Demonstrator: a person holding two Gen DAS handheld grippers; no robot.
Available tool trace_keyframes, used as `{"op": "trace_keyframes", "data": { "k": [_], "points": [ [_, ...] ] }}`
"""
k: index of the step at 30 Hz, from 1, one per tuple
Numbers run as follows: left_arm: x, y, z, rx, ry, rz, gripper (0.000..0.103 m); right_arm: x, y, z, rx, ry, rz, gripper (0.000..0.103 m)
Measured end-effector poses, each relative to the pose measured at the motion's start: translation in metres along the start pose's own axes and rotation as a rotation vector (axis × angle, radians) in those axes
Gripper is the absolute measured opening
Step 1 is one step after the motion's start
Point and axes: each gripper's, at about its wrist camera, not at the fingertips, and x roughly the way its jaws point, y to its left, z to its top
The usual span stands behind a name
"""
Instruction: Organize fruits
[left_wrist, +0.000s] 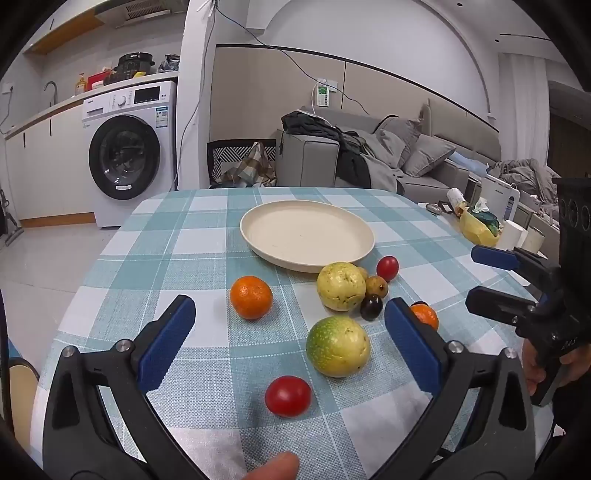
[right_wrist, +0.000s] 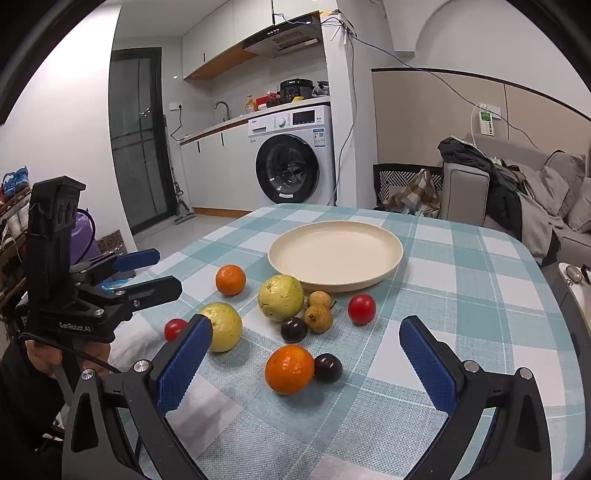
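An empty cream plate (left_wrist: 306, 232) (right_wrist: 335, 254) sits mid-table. Fruits lie loose in front of it: two yellow-green guavas (left_wrist: 338, 345) (left_wrist: 341, 285), two oranges (left_wrist: 251, 297) (right_wrist: 289, 369), two red tomatoes (left_wrist: 288, 396) (right_wrist: 361, 308), dark plums (right_wrist: 327, 367) (right_wrist: 294, 329) and small brown fruits (right_wrist: 318, 317). My left gripper (left_wrist: 290, 317) is open and empty above the near guava and tomato. My right gripper (right_wrist: 306, 332) is open and empty above the near orange and plum. Each gripper also shows in the other's view, the right one (left_wrist: 495, 275) and the left one (right_wrist: 155, 271).
The table has a teal checked cloth (left_wrist: 177, 236). A washing machine (right_wrist: 291, 155) and counter stand behind, a grey sofa (left_wrist: 424, 155) with clothes to the right. Clutter and a yellow bag (left_wrist: 478, 225) sit beyond the table's right edge.
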Motion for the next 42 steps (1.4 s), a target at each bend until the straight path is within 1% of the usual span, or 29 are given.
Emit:
{"op": "trace_keyframes", "data": {
  "k": [7,9,13,15,16,42],
  "points": [
    [-0.006,-0.005,-0.003,-0.003,-0.005,0.004,0.102,-0.001,0.002,0.000,-0.007,0.011,0.017,0.103],
    [0.004,-0.003,0.000,-0.012,0.024,-0.005,0.102,0.000,0.001,0.001,-0.008,0.012,0.020,0.103],
    [0.004,-0.003,0.000,-0.016,0.027,-0.005,0.102,-0.016,0.017,-0.005,-0.003,0.017,0.027,0.103],
    [0.003,-0.002,0.000,-0.018,0.028,-0.005,0.102,0.003,0.000,0.002,0.011,0.031,0.002,0.103],
    [0.003,-0.002,0.000,-0.010,0.029,-0.004,0.102,0.002,-0.002,0.002,0.013,0.030,0.005,0.103],
    [0.005,-0.001,0.001,-0.011,0.032,-0.008,0.102,0.000,0.001,0.001,0.007,0.025,0.007,0.103]
  ]
}}
